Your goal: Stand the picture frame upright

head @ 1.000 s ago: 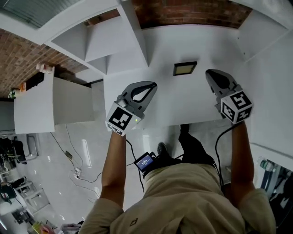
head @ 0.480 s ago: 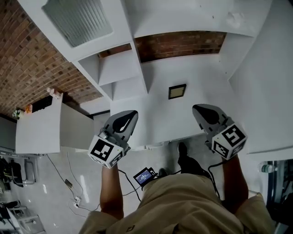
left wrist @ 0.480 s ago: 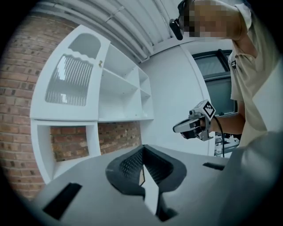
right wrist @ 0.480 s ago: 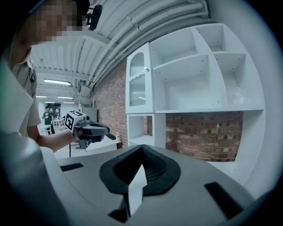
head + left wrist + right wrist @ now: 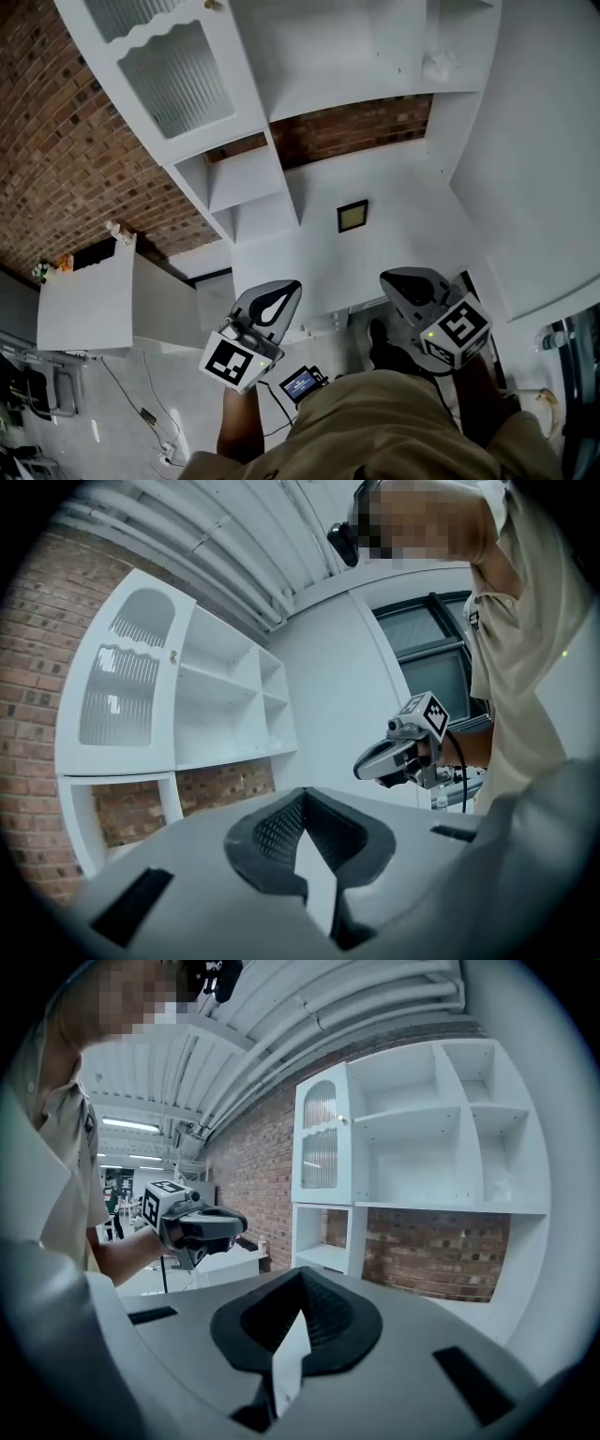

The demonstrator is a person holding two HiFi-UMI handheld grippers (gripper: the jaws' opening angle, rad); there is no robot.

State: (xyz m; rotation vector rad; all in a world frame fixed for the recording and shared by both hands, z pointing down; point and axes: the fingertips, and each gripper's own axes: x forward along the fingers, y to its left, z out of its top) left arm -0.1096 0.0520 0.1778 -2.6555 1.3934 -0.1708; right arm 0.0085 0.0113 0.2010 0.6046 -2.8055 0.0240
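**Both grippers closed and empty, frame lying ahead on the table**

The left gripper (image 5: 291, 287) and the right gripper (image 5: 389, 279) each have their jaws pressed together with nothing between them. Both hang close to the person's body, short of the near edge of the white table (image 5: 403, 187). The picture frame (image 5: 352, 216) appears to lie flat on that table, ahead of both grippers and roughly between their lines, well apart from either.

**What could go wrong**

- Neither gripper can take the frame until its jaws part; reaching in closed would likely just push the frame away.
- A flat frame offers only a thin edge. A shallow pinch could slip and send it sliding farther ahead, toward the brick wall (image 5: 356, 127).
- The grippers sit at or below the table's near edge, so a straight push forward risks knocking that edge. They probably need to rise first.
- Whether the frame has a rear prop cannot be told. Without one set out, it may tip over once released.

**Edges and room**

- Ahead of the grippers the tabletop is bare around the frame, which gives room to approach from either side.
- Left of the left gripper's path stands the white shelf unit (image 5: 253, 178).
- Right of the right gripper rises a white side panel (image 5: 534, 169).
- The brick wall closes the far end.
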